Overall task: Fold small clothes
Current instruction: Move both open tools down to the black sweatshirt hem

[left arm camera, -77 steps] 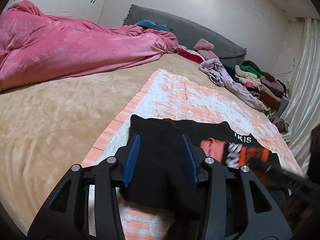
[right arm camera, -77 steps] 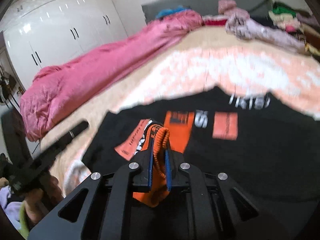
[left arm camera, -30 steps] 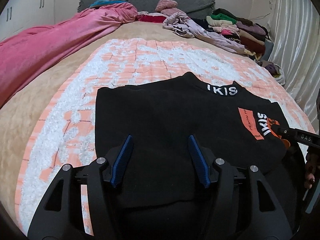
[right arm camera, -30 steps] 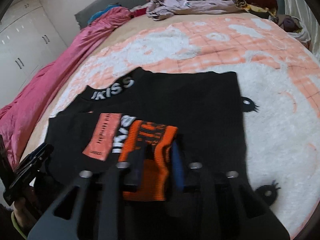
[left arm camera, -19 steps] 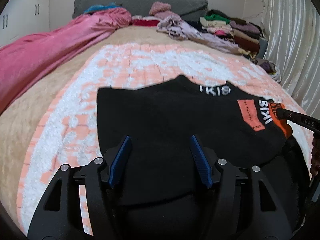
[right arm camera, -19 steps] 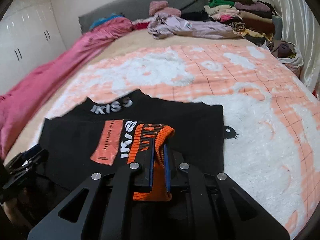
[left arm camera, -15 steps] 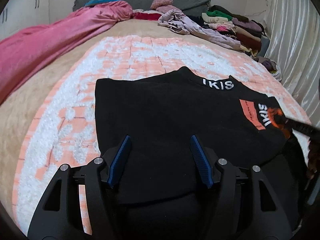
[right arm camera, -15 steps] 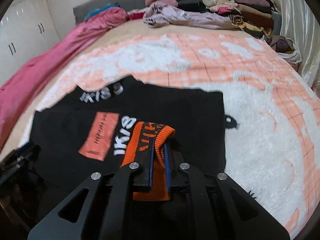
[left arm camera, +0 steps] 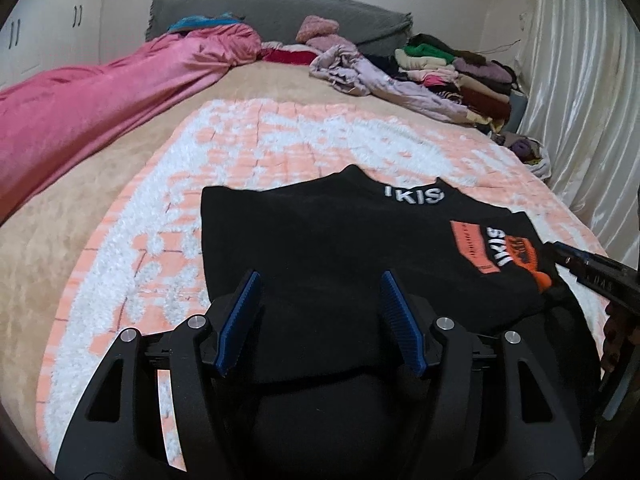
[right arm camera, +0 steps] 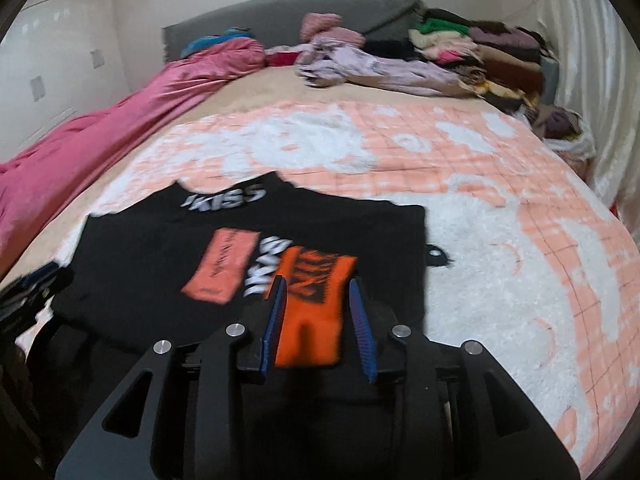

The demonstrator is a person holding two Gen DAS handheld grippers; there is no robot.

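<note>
A small black sweater (left arm camera: 320,240) with white "IKISS" lettering at the collar and an orange patch lies flat on the orange and white blanket (left arm camera: 280,148). It also shows in the right wrist view (right arm camera: 160,248). Its orange cuff (right arm camera: 312,300) lies folded onto the front. My left gripper (left arm camera: 320,304) is open and empty over the sweater's near left part. My right gripper (right arm camera: 316,312) is open, its blue pads either side of the orange cuff. The right gripper also shows at the right edge of the left wrist view (left arm camera: 592,272).
A pink duvet (left arm camera: 100,108) lies along the left of the bed. A pile of clothes (left arm camera: 452,72) sits at the far right by the grey headboard (left arm camera: 280,12). A pale curtain (left arm camera: 580,100) hangs at the right. White wardrobes (right arm camera: 48,40) stand at the left.
My right gripper has opened and let go of the orange cuff, which now lies on the sweater. My left gripper stays open over the sweater.
</note>
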